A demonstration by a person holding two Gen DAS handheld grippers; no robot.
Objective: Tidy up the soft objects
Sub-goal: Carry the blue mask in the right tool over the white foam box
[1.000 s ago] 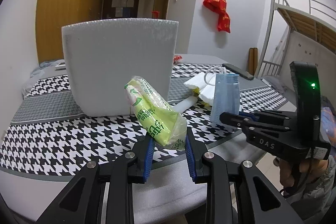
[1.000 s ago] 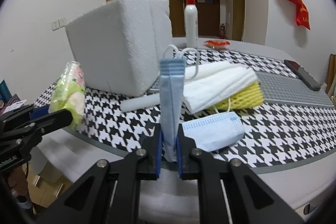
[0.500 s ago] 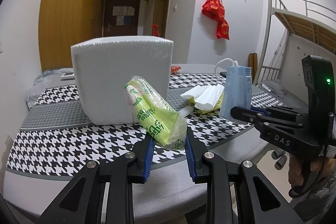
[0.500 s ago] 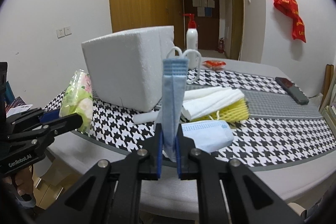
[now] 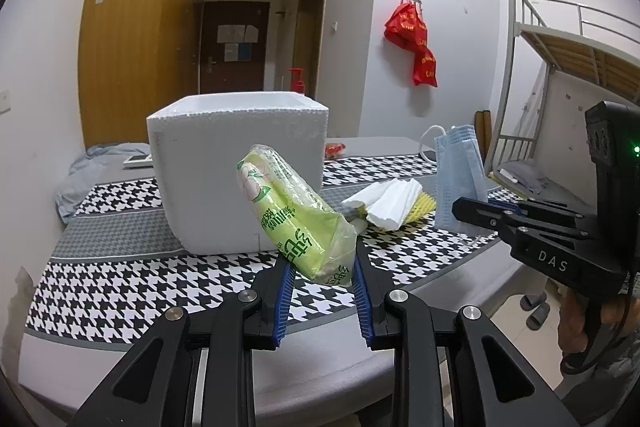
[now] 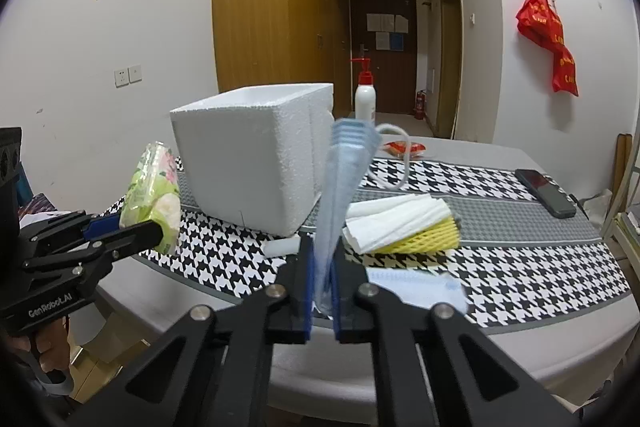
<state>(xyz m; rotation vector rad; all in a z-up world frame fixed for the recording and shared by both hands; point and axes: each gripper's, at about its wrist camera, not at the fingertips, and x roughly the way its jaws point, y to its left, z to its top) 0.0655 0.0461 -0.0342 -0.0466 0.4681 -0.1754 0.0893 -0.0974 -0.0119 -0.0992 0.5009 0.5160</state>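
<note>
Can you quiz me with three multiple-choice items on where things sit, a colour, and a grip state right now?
1. The pump bottle stands: A) behind the foam box B) on the floor C) inside the box.
2. The packet in the left gripper is: A) red B) green C) black.
3. The right gripper is: A) open and empty B) shut on the masks C) holding a phone.

A, its top shows beyond the box; B, green wrapper; B, the pads pinch the blue stack.
</note>
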